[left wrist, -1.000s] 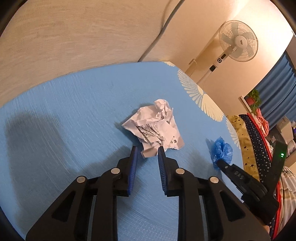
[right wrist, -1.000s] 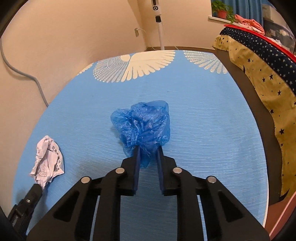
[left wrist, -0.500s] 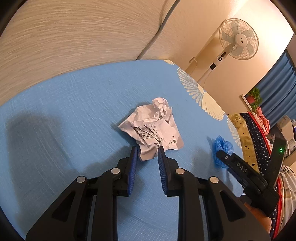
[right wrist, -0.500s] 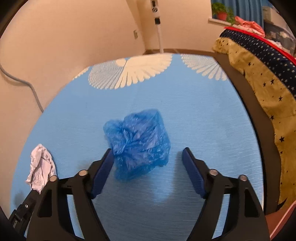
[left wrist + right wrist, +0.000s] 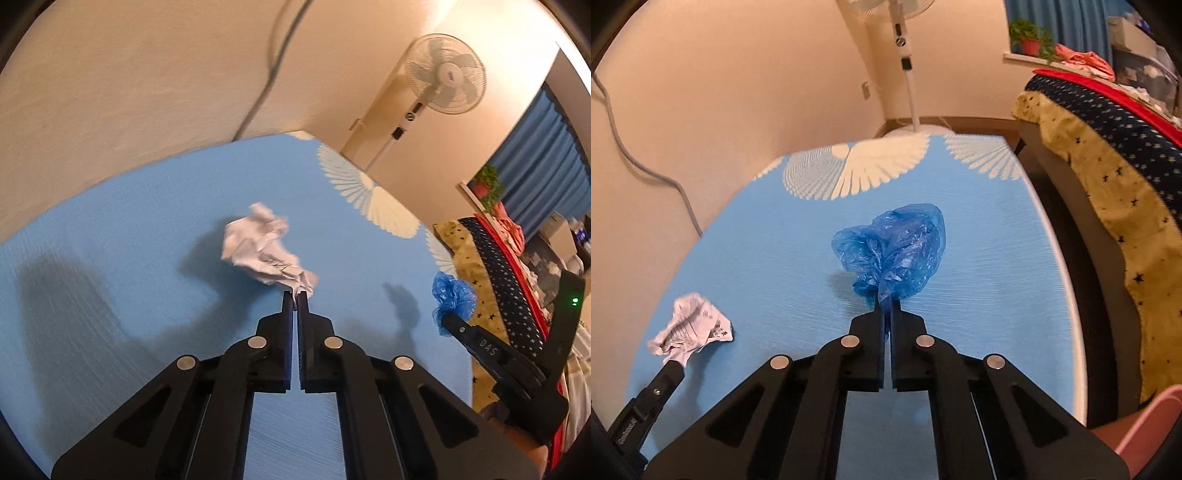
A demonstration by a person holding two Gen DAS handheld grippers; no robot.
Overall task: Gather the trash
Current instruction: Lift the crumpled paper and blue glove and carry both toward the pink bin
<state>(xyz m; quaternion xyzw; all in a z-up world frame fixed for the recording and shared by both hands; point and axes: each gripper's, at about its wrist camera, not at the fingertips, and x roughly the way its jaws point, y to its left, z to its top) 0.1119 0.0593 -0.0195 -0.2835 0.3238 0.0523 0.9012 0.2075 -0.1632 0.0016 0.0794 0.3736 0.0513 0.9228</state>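
Observation:
A crumpled white paper with black print (image 5: 264, 249) hangs just above the blue tablecloth (image 5: 129, 229), its near corner pinched in my left gripper (image 5: 294, 295), which is shut on it. In the right wrist view the same paper (image 5: 690, 326) shows at the lower left on the left gripper's tip. A crumpled blue plastic bag (image 5: 895, 249) is lifted off the cloth, its lower end clamped in my right gripper (image 5: 885, 304), which is shut on it. The bag (image 5: 452, 295) also appears at the right of the left wrist view.
The blue cloth with white feather patterns (image 5: 871, 168) covers the table; its right edge (image 5: 1058, 258) drops beside a bed with a star-patterned yellow and navy cover (image 5: 1108, 177). A standing fan (image 5: 445, 79) and a grey cable (image 5: 635, 158) are by the wall.
Both grippers closed tight and rose, lifting the paper and the blue bag off the cloth. The right gripper had opened wide around the bag half a second ago before closing on it.

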